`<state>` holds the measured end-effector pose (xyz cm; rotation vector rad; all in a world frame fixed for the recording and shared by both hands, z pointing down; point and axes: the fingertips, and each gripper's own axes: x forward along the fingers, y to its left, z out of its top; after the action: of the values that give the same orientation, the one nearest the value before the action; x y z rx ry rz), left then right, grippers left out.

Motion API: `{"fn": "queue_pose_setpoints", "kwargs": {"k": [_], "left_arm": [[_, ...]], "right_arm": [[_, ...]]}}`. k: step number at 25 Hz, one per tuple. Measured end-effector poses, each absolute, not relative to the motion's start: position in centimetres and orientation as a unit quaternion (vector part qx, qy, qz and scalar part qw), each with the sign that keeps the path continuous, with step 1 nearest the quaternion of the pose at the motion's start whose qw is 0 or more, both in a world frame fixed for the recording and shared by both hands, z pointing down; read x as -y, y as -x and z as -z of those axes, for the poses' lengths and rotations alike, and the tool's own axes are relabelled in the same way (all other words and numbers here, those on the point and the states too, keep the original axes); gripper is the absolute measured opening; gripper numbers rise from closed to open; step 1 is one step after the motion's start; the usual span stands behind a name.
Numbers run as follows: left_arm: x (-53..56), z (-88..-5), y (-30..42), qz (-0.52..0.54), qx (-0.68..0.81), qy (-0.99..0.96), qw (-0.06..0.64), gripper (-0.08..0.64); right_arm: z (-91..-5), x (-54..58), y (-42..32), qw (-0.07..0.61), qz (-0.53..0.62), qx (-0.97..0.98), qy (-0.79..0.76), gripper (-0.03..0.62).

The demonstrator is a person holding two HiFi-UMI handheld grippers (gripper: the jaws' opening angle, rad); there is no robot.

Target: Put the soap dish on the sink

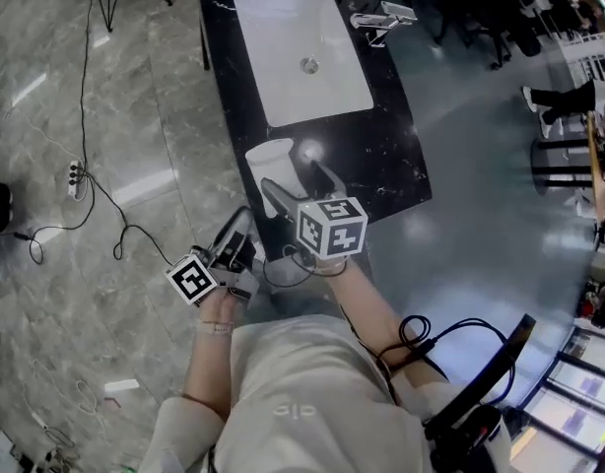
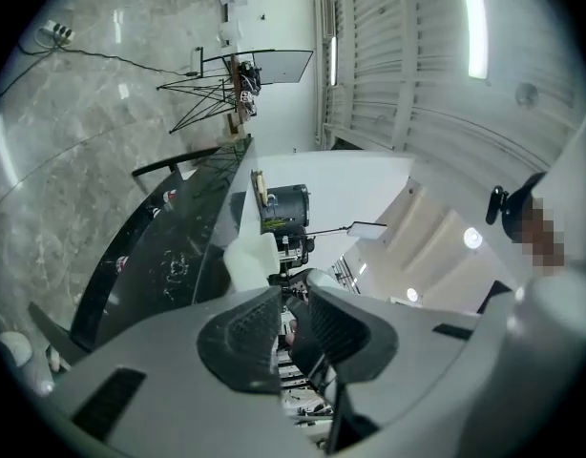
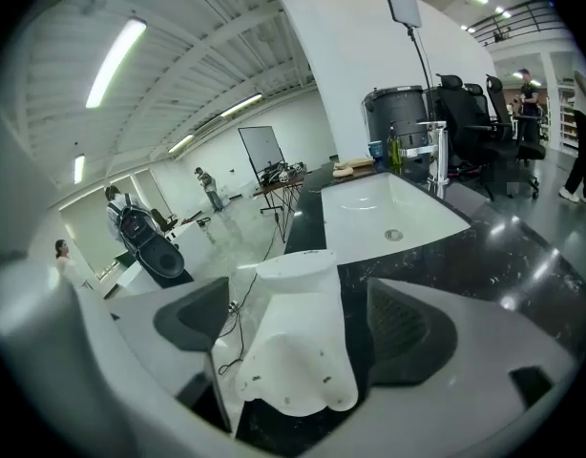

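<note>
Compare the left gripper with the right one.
The left gripper's jaws stand nearly together with nothing between them; the right gripper's stand wide apart around the soap dish. The left gripper sits off the counter's near corner, the right gripper over the counter. Both carry a marker cube.

The person wears a pale cream top (image 1: 302, 402). The left gripper (image 2: 295, 327) and right gripper (image 3: 307, 332) have light grey bodies, dark ribbed pads (image 3: 408, 327), and white cubes (image 1: 332, 228) bearing black square markers. A black cable (image 1: 421, 335) loops beside the right forearm.
</note>
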<state>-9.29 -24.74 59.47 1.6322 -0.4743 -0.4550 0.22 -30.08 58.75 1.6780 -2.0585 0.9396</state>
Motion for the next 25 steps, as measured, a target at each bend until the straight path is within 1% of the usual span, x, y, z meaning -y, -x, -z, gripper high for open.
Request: {"fn": "queue_pose_setpoints", "kwargs": {"k": [6,11,17,21,25], "left_arm": [[23.8,-55.5,7.2,0.185,0.171,-0.744,0.619,0.077],[22.3,-52.9,3.9,0.166,0.131,-0.765,0.608,0.077],[20.0,-50.1,-2.7,0.118,0.046,-0.799,0.588,0.077],[16.9,-49.0,-7.6,0.078,-0.005,-0.812,0.579,0.077],[13.3,-48.0,-12.2,0.040,-0.067,-0.816,0.573,0.077]], "right_arm": [[-54.9,28.8,-2.7,0.115,-0.315,0.707,-0.622,0.451],[-52.2,26.9,-5.6,0.074,-0.307,0.696,-0.645,0.451],[-49.7,23.4,-11.9,-0.004,-0.302,0.655,-0.693,0.451],[-48.6,19.1,-16.8,-0.037,-0.292,0.622,-0.726,0.451],[-48.0,14.1,-21.4,-0.086,-0.293,0.578,-0.757,0.451]]}}
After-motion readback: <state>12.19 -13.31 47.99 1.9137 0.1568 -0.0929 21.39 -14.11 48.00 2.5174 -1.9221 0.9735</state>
